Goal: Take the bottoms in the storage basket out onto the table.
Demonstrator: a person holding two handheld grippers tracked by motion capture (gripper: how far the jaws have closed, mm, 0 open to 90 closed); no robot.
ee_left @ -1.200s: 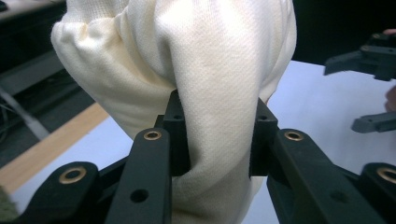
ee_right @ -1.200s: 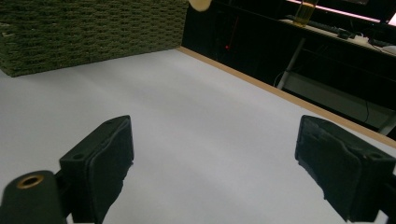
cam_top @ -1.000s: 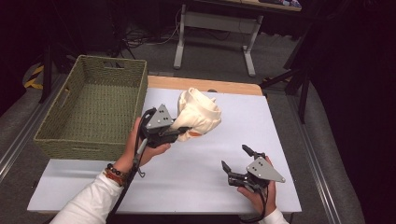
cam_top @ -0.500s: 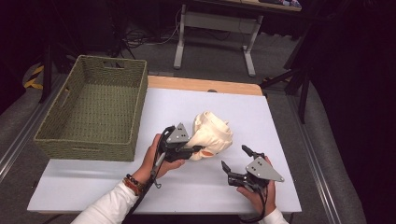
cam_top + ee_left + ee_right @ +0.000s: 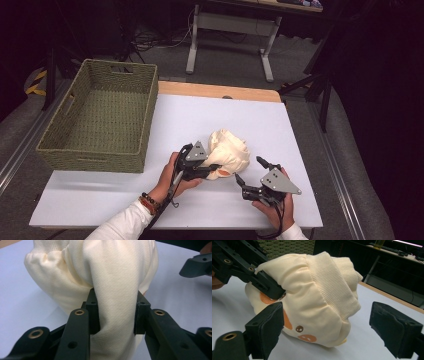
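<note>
High view — left tongs (image 5: 214, 167) clamped on cream garment (image 5: 231, 152), forearm angled up-right; right tongs (image 5: 250, 172) apart.

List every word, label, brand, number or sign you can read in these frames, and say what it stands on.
None: no readable text anywhere.
The cream garment carries only orange and brown printed shapes, not letters.
The woven basket, the white table and both hand-held grippers, left and right, bear no markings.
</note>
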